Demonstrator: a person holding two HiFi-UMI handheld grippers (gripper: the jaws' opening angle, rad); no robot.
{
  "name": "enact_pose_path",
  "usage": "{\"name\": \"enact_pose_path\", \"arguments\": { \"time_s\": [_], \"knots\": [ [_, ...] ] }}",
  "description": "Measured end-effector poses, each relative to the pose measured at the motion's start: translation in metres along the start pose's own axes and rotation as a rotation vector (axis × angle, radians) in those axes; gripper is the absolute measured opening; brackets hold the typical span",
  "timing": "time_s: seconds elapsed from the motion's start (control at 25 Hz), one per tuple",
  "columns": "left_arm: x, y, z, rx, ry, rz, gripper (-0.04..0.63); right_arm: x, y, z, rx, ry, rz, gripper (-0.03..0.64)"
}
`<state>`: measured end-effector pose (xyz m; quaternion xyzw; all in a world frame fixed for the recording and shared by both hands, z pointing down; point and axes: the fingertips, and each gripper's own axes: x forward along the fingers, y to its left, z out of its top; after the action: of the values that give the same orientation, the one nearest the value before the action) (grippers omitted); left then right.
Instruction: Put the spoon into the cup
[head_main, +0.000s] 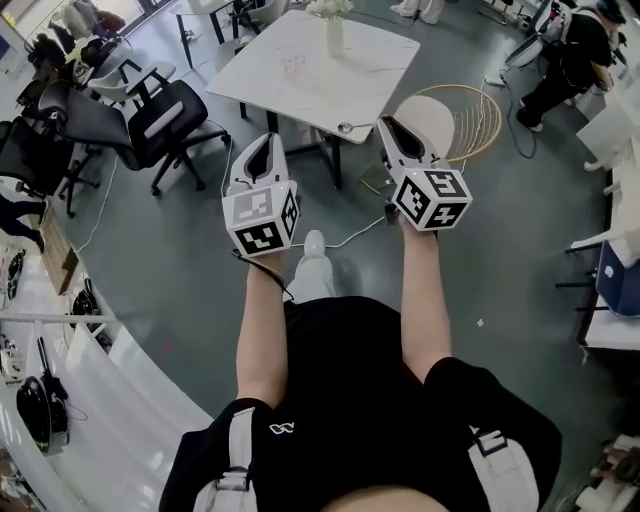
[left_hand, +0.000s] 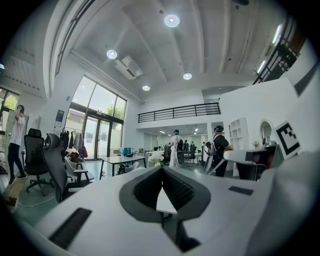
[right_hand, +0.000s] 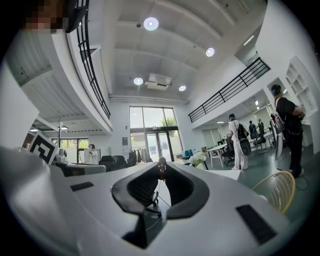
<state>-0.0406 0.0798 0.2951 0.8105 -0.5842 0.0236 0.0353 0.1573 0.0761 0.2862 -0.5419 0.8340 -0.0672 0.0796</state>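
Note:
A white square table (head_main: 330, 90) stands ahead of me, and both grippers hang over the floor short of it. My right gripper (head_main: 384, 122) is shut on a metal spoon (head_main: 346, 128). The spoon's bowl pokes out past the jaw tips toward the table's near edge, and it shows at those tips in the right gripper view (right_hand: 161, 163). My left gripper (head_main: 262, 141) is shut with nothing in it, its jaws meeting at the tips (left_hand: 161, 169). A faint clear cup (head_main: 293, 65) stands on the table's far half.
A vase of white flowers (head_main: 332, 27) stands at the table's far edge. A gold wire chair (head_main: 470, 118) is on the right behind the right gripper. Black office chairs (head_main: 160, 120) are on the left, a cable (head_main: 345, 235) crosses the floor, and a person (head_main: 565, 60) sits far right.

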Motion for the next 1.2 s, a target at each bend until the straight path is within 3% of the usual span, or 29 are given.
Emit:
{"name": "enact_pose_path", "arguments": {
  "time_s": [0.2, 0.44, 0.68, 0.96, 1.2],
  "knots": [
    [0.022, 0.019, 0.004, -0.006, -0.023, 0.005, 0.017, 0.031, 0.001, -0.002, -0.022, -0.002, 0.020, 0.049],
    [0.062, 0.042, -0.006, -0.089, -0.034, 0.014, 0.017, 0.071, -0.013, -0.009, -0.056, 0.034, 0.014, 0.049],
    [0.117, 0.059, -0.029, -0.119, 0.017, -0.014, 0.017, 0.114, -0.035, -0.035, -0.050, 0.084, -0.013, 0.049],
    [0.184, 0.094, -0.067, -0.179, 0.085, 0.016, 0.017, 0.170, -0.071, -0.057, -0.040, 0.151, -0.044, 0.049],
    [0.245, 0.122, -0.069, -0.212, 0.125, 0.038, 0.017, 0.241, -0.071, -0.065, -0.011, 0.207, 0.015, 0.049]
  ]
}}
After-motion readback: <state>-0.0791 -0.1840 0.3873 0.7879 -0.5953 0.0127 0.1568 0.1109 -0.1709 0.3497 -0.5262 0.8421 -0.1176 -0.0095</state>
